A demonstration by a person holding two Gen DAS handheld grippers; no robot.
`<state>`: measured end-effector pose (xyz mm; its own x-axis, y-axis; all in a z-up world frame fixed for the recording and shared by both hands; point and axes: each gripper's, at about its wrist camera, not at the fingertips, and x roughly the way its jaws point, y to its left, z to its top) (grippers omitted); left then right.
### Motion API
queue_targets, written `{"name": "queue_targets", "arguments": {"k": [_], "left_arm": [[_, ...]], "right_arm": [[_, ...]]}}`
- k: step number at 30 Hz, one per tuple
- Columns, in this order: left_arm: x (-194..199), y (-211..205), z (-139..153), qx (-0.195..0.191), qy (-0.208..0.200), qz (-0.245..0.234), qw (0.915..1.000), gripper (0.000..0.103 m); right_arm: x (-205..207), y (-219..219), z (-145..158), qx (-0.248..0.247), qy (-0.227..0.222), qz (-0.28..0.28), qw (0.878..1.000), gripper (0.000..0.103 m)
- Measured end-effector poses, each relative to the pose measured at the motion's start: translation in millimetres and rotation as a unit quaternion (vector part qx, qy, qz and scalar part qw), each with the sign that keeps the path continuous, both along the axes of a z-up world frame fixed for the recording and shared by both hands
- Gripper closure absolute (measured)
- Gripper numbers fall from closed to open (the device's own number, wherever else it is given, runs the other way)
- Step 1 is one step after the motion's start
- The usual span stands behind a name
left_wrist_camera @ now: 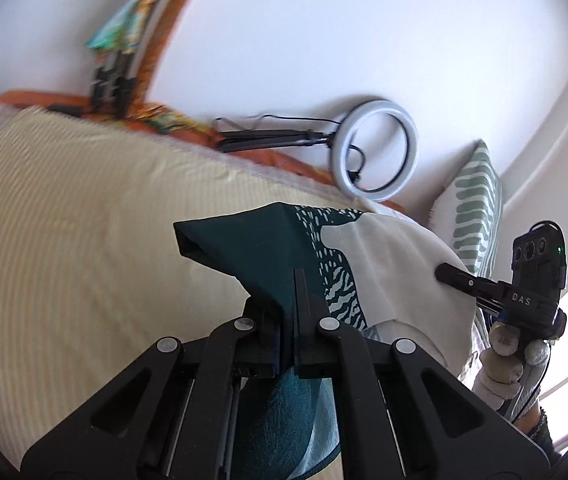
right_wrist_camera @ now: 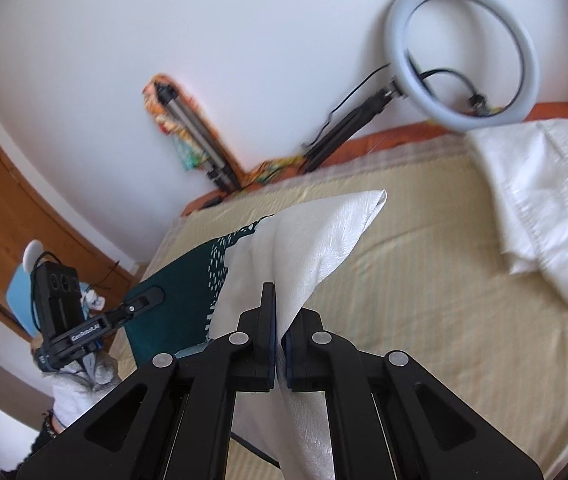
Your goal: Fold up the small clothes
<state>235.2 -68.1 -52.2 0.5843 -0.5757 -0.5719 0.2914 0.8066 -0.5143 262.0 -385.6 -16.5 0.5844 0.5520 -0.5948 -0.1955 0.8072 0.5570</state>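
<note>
White wall backed a bed (right_wrist_camera: 424, 280) spread with a pale yellow striped cover, whose far edge ran along an orange border. Both grippers held one small garment (left_wrist_camera: 284, 252), teal and white with a dashed and zebra-like print, lifted above the cover. The left gripper (left_wrist_camera: 295, 292) was pinched on the garment's dark teal edge, a folded corner jutting up and to the left of the fingers. The right gripper (right_wrist_camera: 273, 308) was pressed together on the white edge, a pointed white corner rising past the fingertips. Between the two grips the cloth stretched in a slack span. Wide bare cover lay to the left in the left wrist view. A crumpled white cloth (right_wrist_camera: 544, 208) lay well apart near the right edge of the bed. A ring light (right_wrist_camera: 464, 52) on a black stand leaned at the wall, and a green-patterned pillow (left_wrist_camera: 476, 208) stood beyond the garment.
</note>
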Motion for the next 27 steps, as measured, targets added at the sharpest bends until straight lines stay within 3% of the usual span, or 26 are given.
{"name": "queue_targets", "arguments": {"k": [10, 27], "left_arm": [[37.1, -93.0, 21.4, -0.005, -0.029, -0.043, 0.9987, 0.102], [112.2, -266.7, 25.6, 0.000, -0.053, -0.081, 0.9953, 0.102]], "right_arm": [[15.1, -80.3, 25.3, -0.040, -0.023, -0.042, 0.998, 0.101], [52.4, -235.4, 43.4, -0.091, -0.062, -0.112, 0.987, 0.101]]}}
